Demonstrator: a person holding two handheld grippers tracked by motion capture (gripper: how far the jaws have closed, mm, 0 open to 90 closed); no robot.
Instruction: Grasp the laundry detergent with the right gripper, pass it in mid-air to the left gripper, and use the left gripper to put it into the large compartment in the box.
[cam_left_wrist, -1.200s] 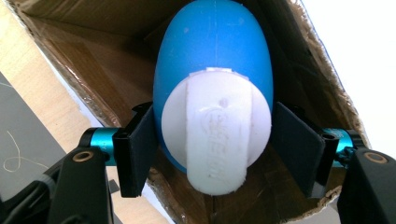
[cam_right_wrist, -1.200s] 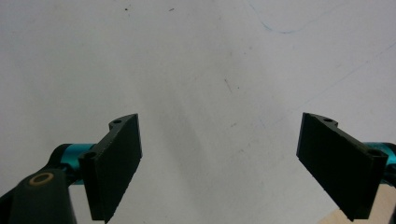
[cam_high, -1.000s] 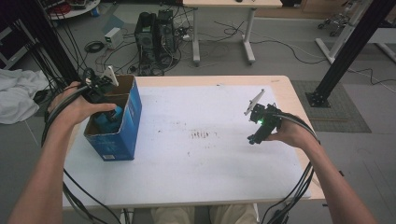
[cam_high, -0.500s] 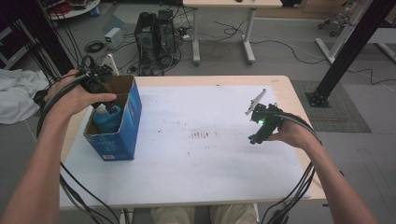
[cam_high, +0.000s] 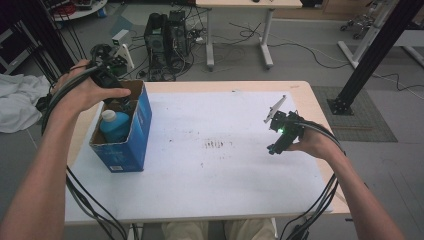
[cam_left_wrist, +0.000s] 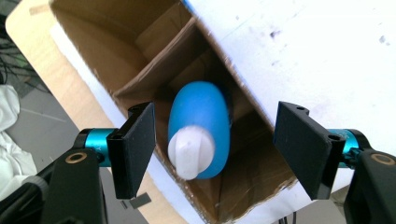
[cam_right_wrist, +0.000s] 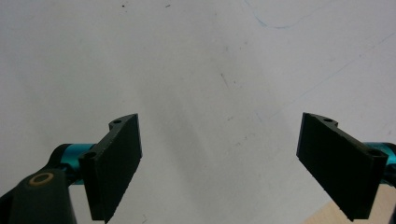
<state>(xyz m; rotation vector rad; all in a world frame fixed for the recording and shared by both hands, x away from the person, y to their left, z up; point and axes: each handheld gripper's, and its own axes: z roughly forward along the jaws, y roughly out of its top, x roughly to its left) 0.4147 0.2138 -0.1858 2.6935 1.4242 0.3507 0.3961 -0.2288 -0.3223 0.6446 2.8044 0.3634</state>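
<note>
Blue bottle (cam_left_wrist: 200, 126) sits in box (cam_high: 142, 125), base apparently hidden

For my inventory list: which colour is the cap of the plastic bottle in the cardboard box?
White, on a blue plastic bottle; clearest in the left gripper view.

White-topped table (cam_high: 225, 165); blue cardboard box (cam_high: 131, 145) near left edge; faint marks, perhaps scuffs.

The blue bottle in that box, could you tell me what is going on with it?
A person has put the blue bottle into the cardboard box at the table's left. The left tool hangs just above it; its jaws have just been opening and stand clear of the bottle. The right tool rests open over the bare tabletop.
</note>
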